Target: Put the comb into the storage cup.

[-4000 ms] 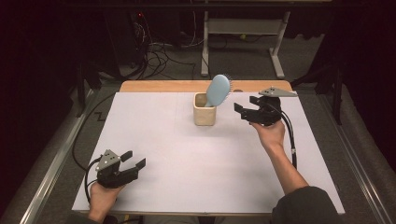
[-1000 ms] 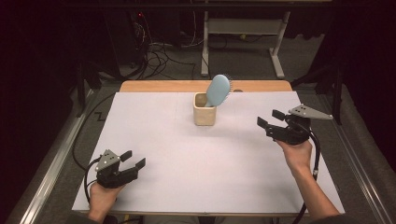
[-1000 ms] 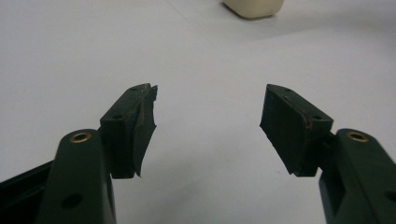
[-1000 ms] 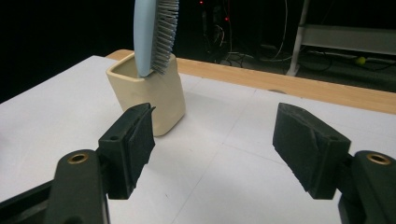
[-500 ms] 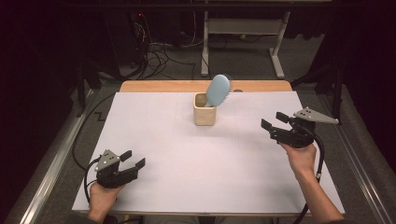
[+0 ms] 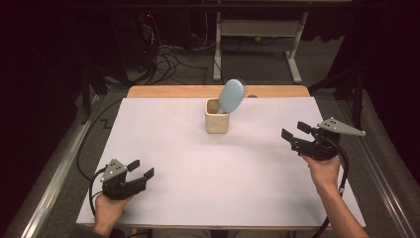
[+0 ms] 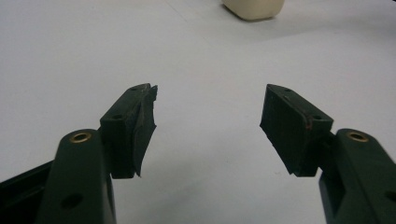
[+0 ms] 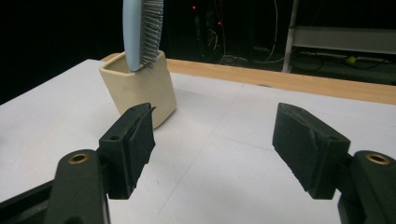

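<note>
Left gripper (image 6: 137,171): fingers spread, empty, near the table (image 6: 198,188) front-left corner.
Right gripper (image 6: 293,134): fingers spread, empty, right of cup.
Cup (image 6: 217,117): holds blue hairbrush (image 6: 231,95), upright, leaning.

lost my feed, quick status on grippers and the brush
Left gripper and right gripper open, empty. Blue hairbrush standing in beige cup. Nothing in the way.

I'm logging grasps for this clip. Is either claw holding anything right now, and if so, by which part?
Nothing is held. The left claw and right claw are both open and empty; the hairbrush stands in the cup.
</note>
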### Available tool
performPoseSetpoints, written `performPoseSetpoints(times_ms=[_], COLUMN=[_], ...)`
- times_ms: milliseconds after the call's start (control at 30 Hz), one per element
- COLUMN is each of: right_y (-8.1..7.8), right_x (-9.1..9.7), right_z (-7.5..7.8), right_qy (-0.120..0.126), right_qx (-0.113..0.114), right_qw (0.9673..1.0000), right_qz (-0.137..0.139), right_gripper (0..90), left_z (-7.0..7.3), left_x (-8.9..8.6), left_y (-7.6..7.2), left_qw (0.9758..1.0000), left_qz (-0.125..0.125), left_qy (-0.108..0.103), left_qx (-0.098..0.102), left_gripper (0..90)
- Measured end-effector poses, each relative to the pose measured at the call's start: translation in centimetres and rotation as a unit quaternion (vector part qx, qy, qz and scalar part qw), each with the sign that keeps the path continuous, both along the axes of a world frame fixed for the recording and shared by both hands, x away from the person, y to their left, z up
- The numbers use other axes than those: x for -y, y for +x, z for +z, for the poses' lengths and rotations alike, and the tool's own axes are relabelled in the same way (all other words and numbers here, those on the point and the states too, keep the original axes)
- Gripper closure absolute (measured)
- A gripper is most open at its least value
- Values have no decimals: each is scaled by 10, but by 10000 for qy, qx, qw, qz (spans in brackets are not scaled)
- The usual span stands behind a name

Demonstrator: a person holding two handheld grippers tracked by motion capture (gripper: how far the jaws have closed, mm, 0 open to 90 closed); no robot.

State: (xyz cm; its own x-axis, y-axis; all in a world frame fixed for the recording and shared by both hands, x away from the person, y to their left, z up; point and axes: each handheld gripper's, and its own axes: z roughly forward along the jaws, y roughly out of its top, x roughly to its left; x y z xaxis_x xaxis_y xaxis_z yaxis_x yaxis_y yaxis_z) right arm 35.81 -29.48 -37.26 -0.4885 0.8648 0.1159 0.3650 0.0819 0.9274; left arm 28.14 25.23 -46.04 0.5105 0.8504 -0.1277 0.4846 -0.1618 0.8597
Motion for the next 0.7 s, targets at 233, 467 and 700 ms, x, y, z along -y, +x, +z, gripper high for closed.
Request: performPoseSetpoints(times_ms=[233,467,700], right_y=[-4,-8,-11], right_x=[6,12,19], right_z=[-2,-4,-6], right_qy=[34,88,149], right_qx=[10,33,72], right_qw=[10000,9999,9997], right_qz=[-38,-97,-169], right_gripper=[298,299,298], left_z=[0,0,0], left_x=[0,0,0], left_y=[0,0,0], left_qw=[10000,10000,10000], left_qz=[-2,-5,-6], left_qy=[-3,5,8], left_qx=[-3,-6,-7], left_gripper=[352,352,352])
